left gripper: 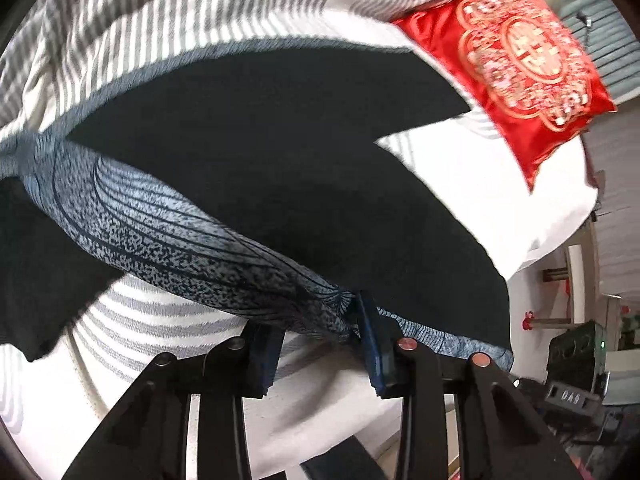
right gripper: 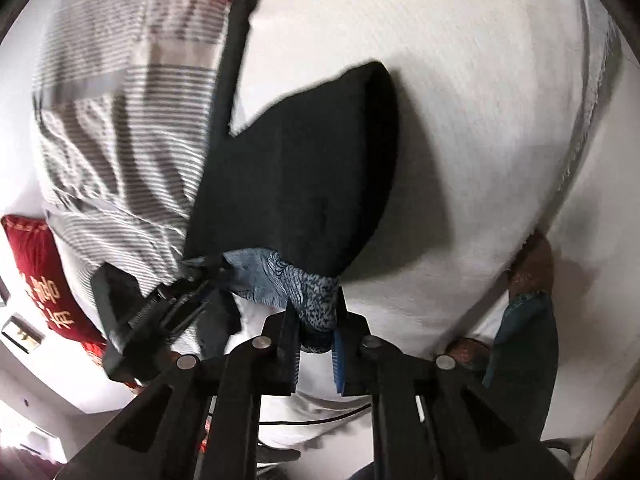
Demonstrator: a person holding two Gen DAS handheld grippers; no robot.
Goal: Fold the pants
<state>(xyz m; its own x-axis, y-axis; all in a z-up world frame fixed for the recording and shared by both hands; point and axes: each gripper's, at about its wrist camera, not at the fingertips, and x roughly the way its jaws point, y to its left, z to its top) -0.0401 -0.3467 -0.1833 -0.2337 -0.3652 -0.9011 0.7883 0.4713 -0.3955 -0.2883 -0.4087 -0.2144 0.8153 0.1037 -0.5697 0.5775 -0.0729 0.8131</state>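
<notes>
The pants [left gripper: 280,152] are black with a blue-grey patterned waistband [left gripper: 168,240], lifted above a bed. My left gripper [left gripper: 320,344] has its jaws wide apart; the waistband drapes against its right finger [left gripper: 374,344] and I cannot tell if it is clamped. In the right wrist view my right gripper [right gripper: 316,332] is shut on the waistband [right gripper: 312,296], and the black pants [right gripper: 304,172] hang down from it. The left gripper [right gripper: 160,312] also shows there at the waistband's other end.
The bed has a white sheet [right gripper: 480,100] and a grey-striped duvet [left gripper: 140,20]. A red embroidered cushion [left gripper: 520,64] lies at the bed's far side. Another red cushion [right gripper: 36,272] is at the left. A dark device [left gripper: 576,360] stands beyond the bed edge.
</notes>
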